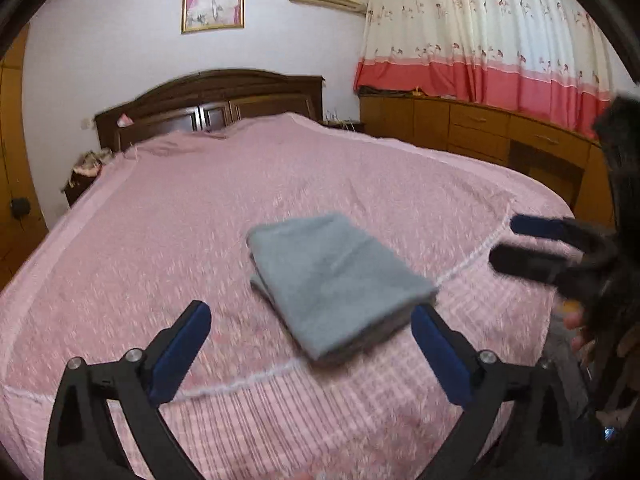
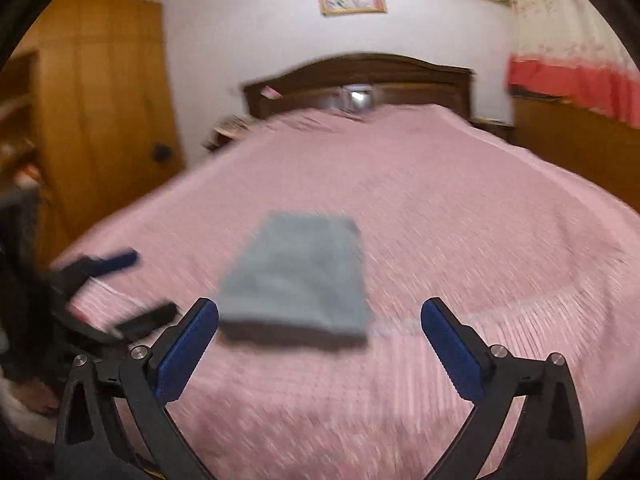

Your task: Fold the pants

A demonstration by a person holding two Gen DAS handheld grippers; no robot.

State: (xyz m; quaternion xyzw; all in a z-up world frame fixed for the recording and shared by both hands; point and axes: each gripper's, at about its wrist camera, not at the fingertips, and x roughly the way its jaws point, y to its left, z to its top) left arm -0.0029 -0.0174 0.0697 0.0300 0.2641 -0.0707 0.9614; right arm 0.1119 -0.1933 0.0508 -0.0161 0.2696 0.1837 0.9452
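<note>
The grey pants [image 1: 336,280] lie folded into a compact rectangle on the pink bedspread [image 1: 180,220], near the bed's front part. My left gripper [image 1: 310,312] hovers just in front of them, open wide, with nothing pressed between its blue pads. My right gripper [image 1: 506,240] hangs to the right of the bundle, also open and empty. In the right wrist view the pants [image 2: 296,276] sit slightly left of centre ahead of the open right gripper [image 2: 320,304], and the left gripper [image 2: 152,282] shows blurred at the left.
A dark wooden headboard [image 1: 208,96] closes the far end of the bed. Low wooden cabinets [image 1: 480,132] under a red and white curtain [image 1: 480,40] run along the right. A wooden wardrobe [image 2: 100,100] stands at the left. A person's hand [image 1: 576,320] holds the right gripper.
</note>
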